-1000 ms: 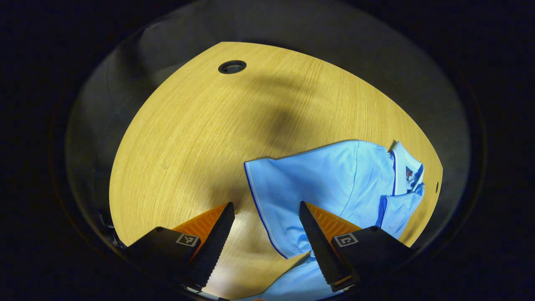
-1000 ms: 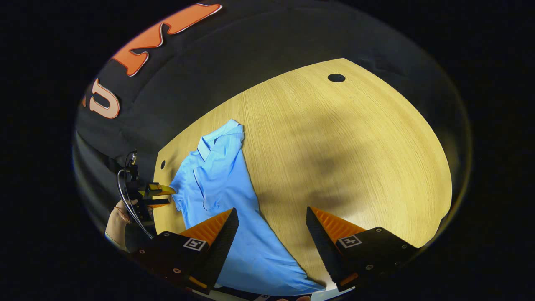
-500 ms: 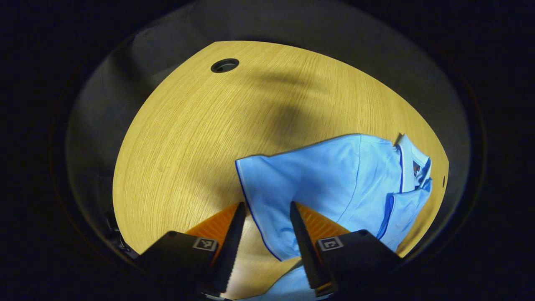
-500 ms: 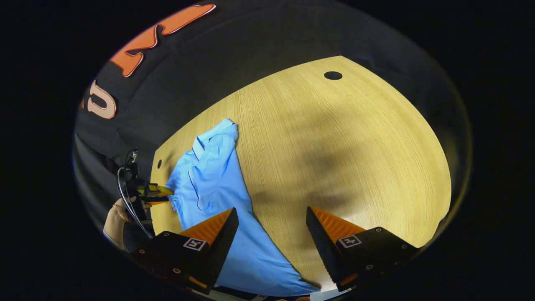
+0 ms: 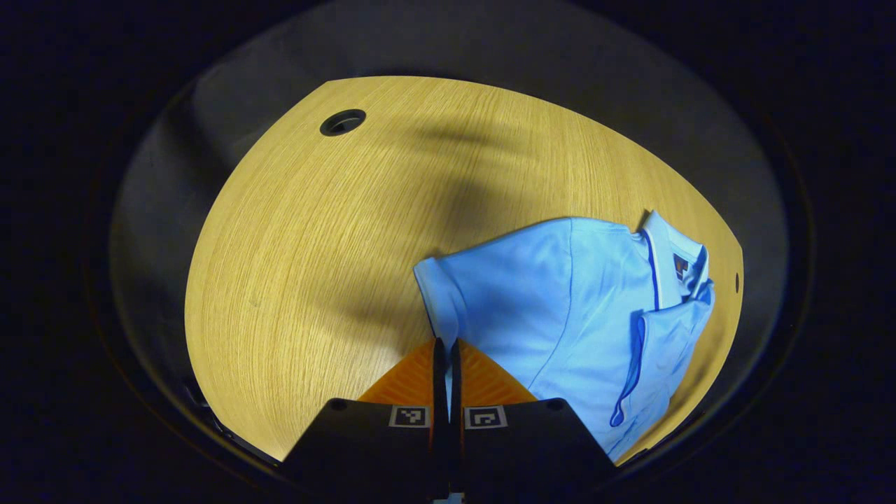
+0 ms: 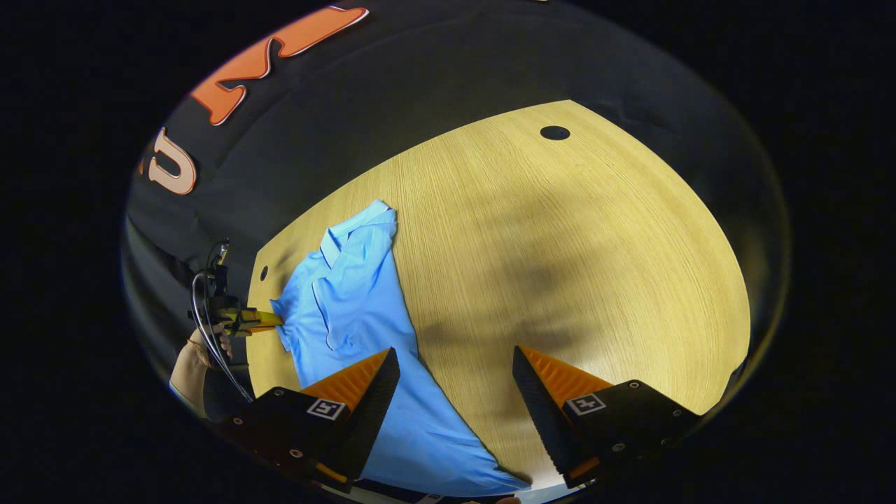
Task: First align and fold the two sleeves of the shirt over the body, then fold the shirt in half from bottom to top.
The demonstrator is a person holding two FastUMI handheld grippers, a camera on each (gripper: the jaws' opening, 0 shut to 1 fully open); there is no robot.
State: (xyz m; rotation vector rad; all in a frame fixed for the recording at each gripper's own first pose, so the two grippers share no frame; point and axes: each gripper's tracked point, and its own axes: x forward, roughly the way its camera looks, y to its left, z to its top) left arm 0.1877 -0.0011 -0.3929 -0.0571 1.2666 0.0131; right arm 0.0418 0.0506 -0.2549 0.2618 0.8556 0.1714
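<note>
In the left gripper view, the light wooden tabletop (image 5: 315, 231) carries a round dark cable hole (image 5: 343, 122) near its far left corner. At the bottom centre, the left hand-held gripper (image 5: 445, 350) has its fingers pressed nearly together, with a thin slice of sleeve cuff pinched between them. To the right lies the light blue short-sleeved polo shirt with darker blue piping (image 5: 581, 308), the sleeve (image 5: 448, 294) reaching toward the fingers and the collar (image 5: 672, 255) near the tabletop's right edge.

In the right gripper view, a person's hand (image 6: 199, 350) at the far left holds the left hand-held gripper (image 6: 269, 320), whose fingers meet the sleeve edge (image 6: 285, 329) of the shirt (image 6: 364, 315). The shirt lies along the left side of the tabletop (image 6: 595, 266), collar (image 6: 350, 227) pointing away and its lower hem (image 6: 448, 469) at the near edge. At the bottom, the right hand-held gripper (image 6: 455, 385) stands wide open with nothing between its fingers; its left finger (image 6: 371, 392) is above the shirt's body and its right finger (image 6: 553, 399) above bare wood. A second dark hole (image 6: 554, 132) sits near the far right of the tabletop.
</note>
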